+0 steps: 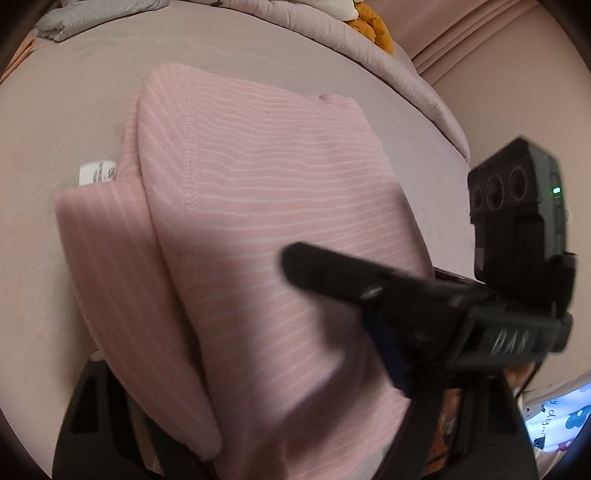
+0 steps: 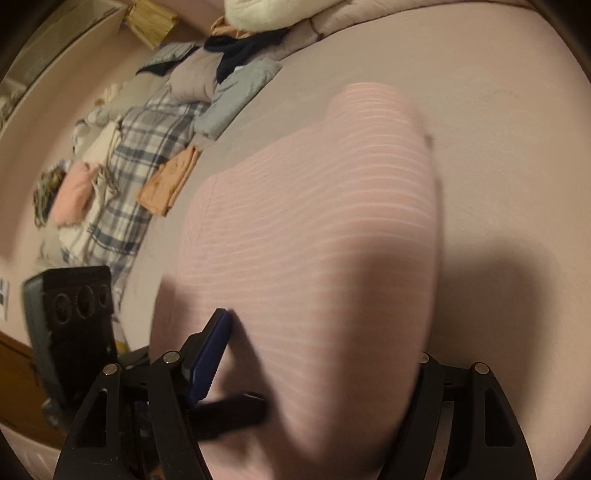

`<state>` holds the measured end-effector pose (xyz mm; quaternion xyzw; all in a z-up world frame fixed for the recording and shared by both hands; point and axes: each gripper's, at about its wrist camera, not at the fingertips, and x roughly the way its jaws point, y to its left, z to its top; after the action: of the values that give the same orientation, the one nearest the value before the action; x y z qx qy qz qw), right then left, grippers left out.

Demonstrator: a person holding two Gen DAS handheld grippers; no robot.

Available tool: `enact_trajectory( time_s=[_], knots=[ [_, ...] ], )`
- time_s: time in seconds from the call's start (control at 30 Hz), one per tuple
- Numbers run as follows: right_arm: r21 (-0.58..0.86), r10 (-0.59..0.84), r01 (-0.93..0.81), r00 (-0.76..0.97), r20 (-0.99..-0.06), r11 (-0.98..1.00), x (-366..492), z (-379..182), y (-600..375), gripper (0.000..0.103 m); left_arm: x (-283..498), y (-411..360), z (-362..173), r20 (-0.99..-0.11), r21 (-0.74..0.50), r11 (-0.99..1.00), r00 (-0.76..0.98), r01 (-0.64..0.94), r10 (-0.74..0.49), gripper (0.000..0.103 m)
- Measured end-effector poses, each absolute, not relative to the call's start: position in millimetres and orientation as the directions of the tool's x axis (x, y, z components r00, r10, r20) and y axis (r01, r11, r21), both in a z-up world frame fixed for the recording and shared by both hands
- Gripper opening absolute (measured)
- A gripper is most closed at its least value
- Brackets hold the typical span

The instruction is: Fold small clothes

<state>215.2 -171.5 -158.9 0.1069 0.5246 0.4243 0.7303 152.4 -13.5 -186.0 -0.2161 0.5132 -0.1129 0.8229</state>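
A pink garment with thin white stripes (image 1: pixel 258 221) lies folded on the mauve bed sheet (image 1: pixel 55 122), a white label (image 1: pixel 96 172) sticking out at its left edge. Its near end drapes over my left gripper (image 1: pixel 243 439); the left fingertips are hidden under the cloth. My right gripper reaches in from the right, one black finger (image 1: pixel 325 275) resting on top of the garment. In the right wrist view the same garment (image 2: pixel 314 229) fills the middle and covers my right gripper (image 2: pixel 317 373); a blue pad (image 2: pixel 208 356) shows at its left finger, with the left gripper's finger (image 2: pixel 229 413) beside it.
A grey folded cloth (image 1: pixel 64 24) and a quilt with an orange item (image 1: pixel 373 29) lie at the far edge of the bed. In the right wrist view a plaid blanket (image 2: pixel 147 155), an orange folded piece (image 2: pixel 170 181), a grey folded piece (image 2: pixel 236 96) and several clothes lie along the left.
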Motion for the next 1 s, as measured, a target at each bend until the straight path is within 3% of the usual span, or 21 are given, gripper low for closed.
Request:
enact_trajectory(
  time_s=[0.17,0.23,0.3,0.67,1.0],
  knots=[
    [0.534,0.691,-0.548,0.118,-0.713,0.644,207.7,-151.6,-158.6,0.055,147.5,-5.2,-178.5,-0.802,-0.470,0.879,0.454,-0.080,-0.388,0.047],
    [0.540,0.701,-0.538,0.142,-0.699,0.647,207.4,-147.2,-162.6,0.045,147.0,-8.6,-170.7,-0.805,-0.460,0.884,0.457,-0.080,-0.378,0.043],
    [0.520,0.694,-0.550,0.163,-0.701,0.654,204.5,-140.2,-163.9,0.041,145.4,-14.7,-162.2,-0.806,-0.450,0.890,0.462,-0.074,-0.369,0.042],
    [0.436,0.679,-0.584,0.293,-0.673,0.685,199.4,-96.6,-181.4,0.041,139.8,-35.8,-112.0,-0.770,-0.419,0.908,0.523,0.016,-0.365,0.042],
    [0.420,0.661,-0.548,0.374,-0.650,0.723,212.6,-80.0,-192.4,0.041,171.5,-54.9,-101.5,-0.757,-0.400,0.913,0.534,0.079,-0.378,0.042]
  ],
)
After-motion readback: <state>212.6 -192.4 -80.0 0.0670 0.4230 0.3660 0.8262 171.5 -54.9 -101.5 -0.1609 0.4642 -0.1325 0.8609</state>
